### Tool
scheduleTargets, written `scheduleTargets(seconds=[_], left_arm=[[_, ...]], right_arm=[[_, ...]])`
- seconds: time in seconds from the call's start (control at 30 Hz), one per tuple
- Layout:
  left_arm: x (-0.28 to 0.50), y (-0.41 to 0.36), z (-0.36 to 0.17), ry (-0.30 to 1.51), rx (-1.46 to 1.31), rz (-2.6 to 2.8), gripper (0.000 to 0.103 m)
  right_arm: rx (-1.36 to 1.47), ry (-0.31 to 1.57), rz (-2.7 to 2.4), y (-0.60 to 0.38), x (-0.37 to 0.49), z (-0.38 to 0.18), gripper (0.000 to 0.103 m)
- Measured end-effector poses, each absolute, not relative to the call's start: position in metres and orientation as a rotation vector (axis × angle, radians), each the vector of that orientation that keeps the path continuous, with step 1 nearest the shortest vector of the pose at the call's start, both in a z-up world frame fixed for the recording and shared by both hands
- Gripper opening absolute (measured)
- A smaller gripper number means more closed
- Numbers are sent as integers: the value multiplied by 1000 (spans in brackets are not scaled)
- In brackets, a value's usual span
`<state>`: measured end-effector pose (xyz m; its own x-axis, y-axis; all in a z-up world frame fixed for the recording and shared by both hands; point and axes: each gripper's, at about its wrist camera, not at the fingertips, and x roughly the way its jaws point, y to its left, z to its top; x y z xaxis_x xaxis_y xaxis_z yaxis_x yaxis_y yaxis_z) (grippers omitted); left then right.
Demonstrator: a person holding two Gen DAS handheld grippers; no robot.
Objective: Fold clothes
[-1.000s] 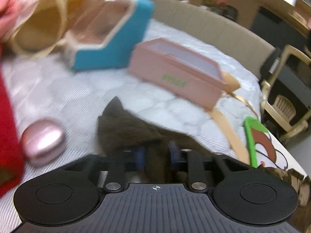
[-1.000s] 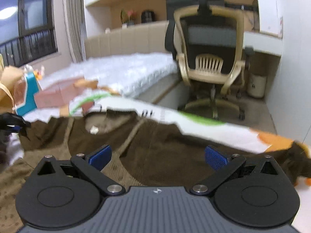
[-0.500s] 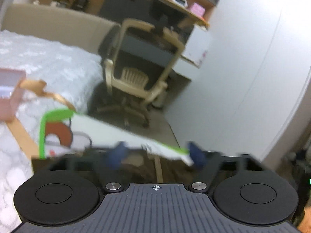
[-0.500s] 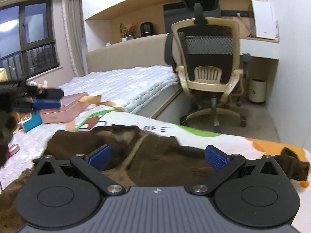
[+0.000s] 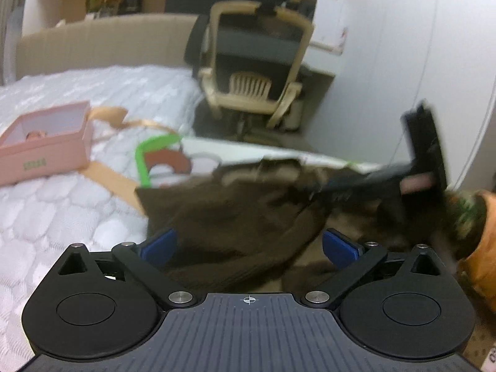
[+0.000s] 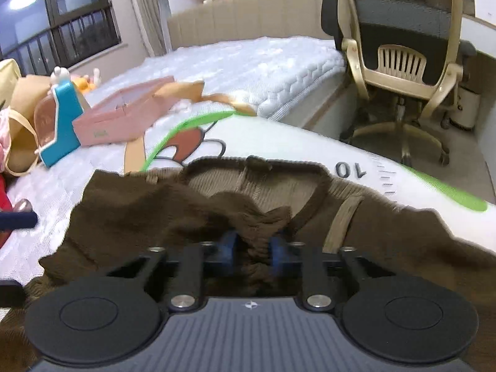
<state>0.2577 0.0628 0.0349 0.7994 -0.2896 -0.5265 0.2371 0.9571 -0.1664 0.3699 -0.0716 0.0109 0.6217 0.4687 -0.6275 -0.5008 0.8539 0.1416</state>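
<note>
Right claw [image 6: 251,249]: drawn close together, clamped on a bunched fold of the brown sweater [image 6: 161,214]; the blue pads [image 6: 228,245] press the knit from both sides.
Left claw [image 5: 248,243]: spread wide apart, holding nothing; its blue pads [image 5: 158,243] sit over the sweater [image 5: 235,217], and whether they touch the cloth cannot be told.
Sweater: spread across the mat [image 6: 279,145] on the bed [image 6: 254,62], neck opening toward the far edge, a paler ribbed inside showing at the collar; one part is pulled up into a ridge at the right claw.
Right claw from the left view: a dark, blurred shape [image 5: 424,155] at the sweater's right side, with cloth drawn toward it.
Mat: white with a green line and a cartoon print, lying under the sweater.
Pink box [image 6: 124,117]: on the bed beyond the sweater, well apart from it, open top up.
Ribbon [image 6: 198,91]: tan, trailing from the pink box toward the mat.
Blue box [image 6: 63,121]: beside the pink box, tilted.
Chair [image 6: 400,49]: office chair on the floor past the bed's edge.
Orange thing [image 5: 480,248]: at the right edge of the left view, too blurred to tell.
</note>
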Motion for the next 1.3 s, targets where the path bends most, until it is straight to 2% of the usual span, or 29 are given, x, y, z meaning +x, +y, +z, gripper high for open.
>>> scheduleTargets(seconds=[0.17,0.3,0.4,0.47,0.53,0.57,0.6,0.7,0.8,0.9,1.03,1.07,1.1,1.17,1.3], left_arm=[[268,64,48,510,-162,-360,103],[304,47,28,594,-211,-391,103],[335,33,-3,748,-217,-355,103],[344,32,-16,786,-220,-338,103],[342,34,-14,787,-218,-338,103],[341,35,-13,792,-222,-337,103],[341,36,-12,796,-222,-343,103],[340,36,-13,795,-218,-349,103],[337,33,-13,792,-219,-337,103],[336,27,-15,792,-169,-330,103],[335,29,-13,793,-195,-313,103],[334,34,-10,798,-230,-313,103],[332,40,-5,797,-271,-314,103],[318,57,11,751,-323,-305,103],[285,86,37,620,-288,-283,103]], right_arm=[[-106,565,452,-112,348,53,7],[-148,678,391,-128,363,26,8],[-220,724,375,-125,371,-1,22],[-190,706,383,-133,366,5,23],[-107,627,369,-160,348,33,43],[-74,577,350,-176,338,46,63],[-45,544,305,-197,328,55,73],[44,450,171,-259,299,78,73],[137,482,-5,-319,287,74,77],[218,578,-53,-337,293,43,82],[277,685,-91,-341,312,2,82],[257,684,-115,-338,319,-5,78],[231,684,-129,-334,329,-8,53],[190,662,-118,-324,342,3,14],[42,475,94,-255,328,76,12]])
